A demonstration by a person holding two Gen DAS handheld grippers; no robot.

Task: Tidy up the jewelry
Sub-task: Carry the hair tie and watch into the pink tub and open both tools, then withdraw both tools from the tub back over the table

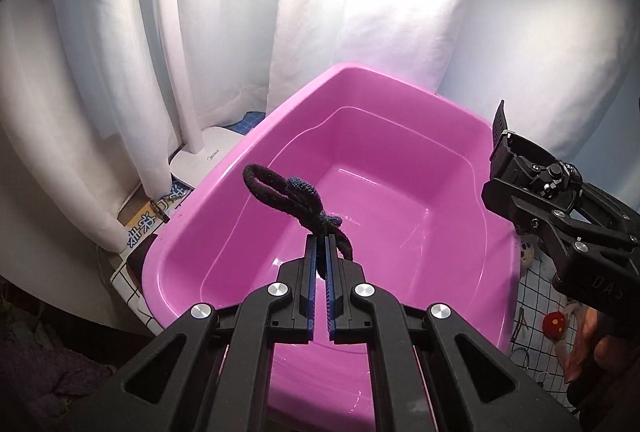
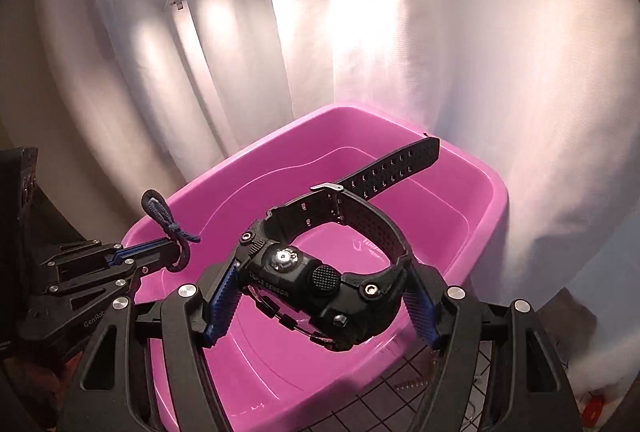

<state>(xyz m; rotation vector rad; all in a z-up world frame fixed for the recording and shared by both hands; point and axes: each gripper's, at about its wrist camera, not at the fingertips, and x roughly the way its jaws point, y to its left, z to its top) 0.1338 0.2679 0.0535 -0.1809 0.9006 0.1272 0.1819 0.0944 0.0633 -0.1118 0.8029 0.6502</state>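
Note:
A pink plastic tub (image 1: 472,136) (image 2: 472,168) stands below both grippers and holds nothing that I can see. My left gripper (image 1: 321,236) (image 2: 170,246) is shut on a dark knotted hair tie (image 1: 288,192) (image 2: 166,218), held over the tub's near left side. My right gripper (image 2: 320,306) (image 1: 500,136) grips a chunky black wristwatch (image 2: 316,280) (image 1: 560,174) by its case, above the tub's near edge. The watch's perforated strap (image 2: 396,168) sticks up and away over the tub.
White curtains (image 1: 360,12) hang behind the tub. A white lamp base (image 1: 208,156) stands at the tub's left. A white grid-patterned cloth (image 1: 536,308) at the right carries small items, among them a red bead-like piece (image 1: 554,322). A hand (image 1: 600,352) holds the right gripper.

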